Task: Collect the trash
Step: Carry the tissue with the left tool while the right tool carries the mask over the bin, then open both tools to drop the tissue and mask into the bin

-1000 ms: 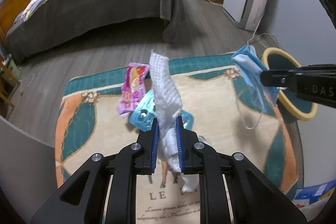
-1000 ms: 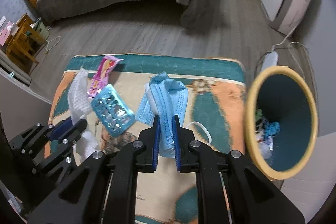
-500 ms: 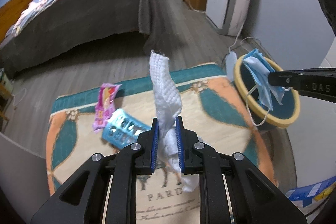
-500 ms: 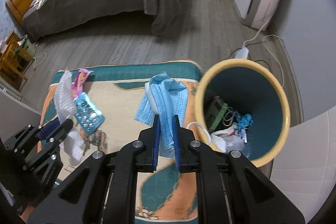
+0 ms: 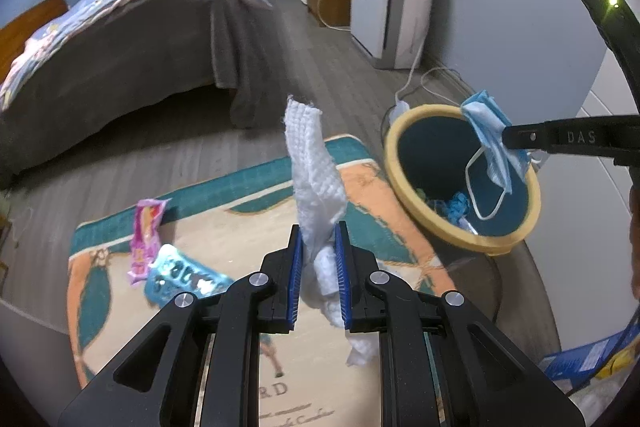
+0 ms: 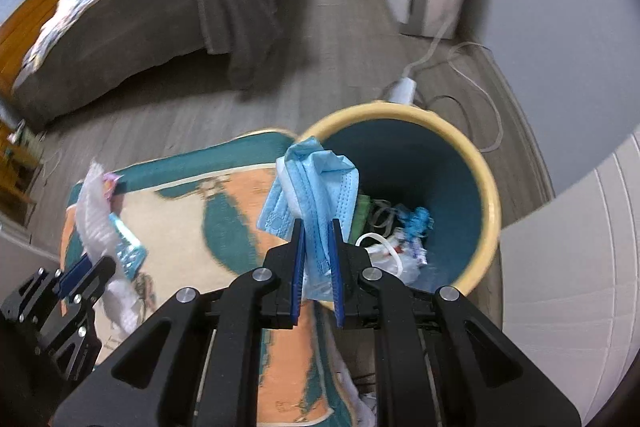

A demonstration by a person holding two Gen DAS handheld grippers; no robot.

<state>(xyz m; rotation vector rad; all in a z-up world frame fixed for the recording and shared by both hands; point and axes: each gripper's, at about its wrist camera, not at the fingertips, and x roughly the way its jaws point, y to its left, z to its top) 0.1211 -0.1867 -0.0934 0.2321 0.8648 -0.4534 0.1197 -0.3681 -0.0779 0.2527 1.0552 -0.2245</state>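
Now, the right gripper (image 6: 316, 259) has its jaws pinched on the blue face mask (image 6: 310, 187), and the mouth of the yellow-rimmed bin (image 6: 490, 195) sits just ahead and to the right of those fingertips. The mask bunches up beyond the fingers, its long axis running roughly along them, with one white ear loop drooping toward the bin's opening. A short carry rightward looks like all the drop needs, and this is clearly the nearer hand. Over on the other side, the left gripper (image 5: 318, 267) is clamped on a white paper towel (image 5: 314, 171), which stands up tall past the fingertips, lengthwise along them, the bin off to its right. On the rug (image 5: 224, 227) below, a pink wrapper (image 5: 146, 231) and a blue blister pack (image 5: 180, 277) lie down-left of the left fingers, awaiting collection.
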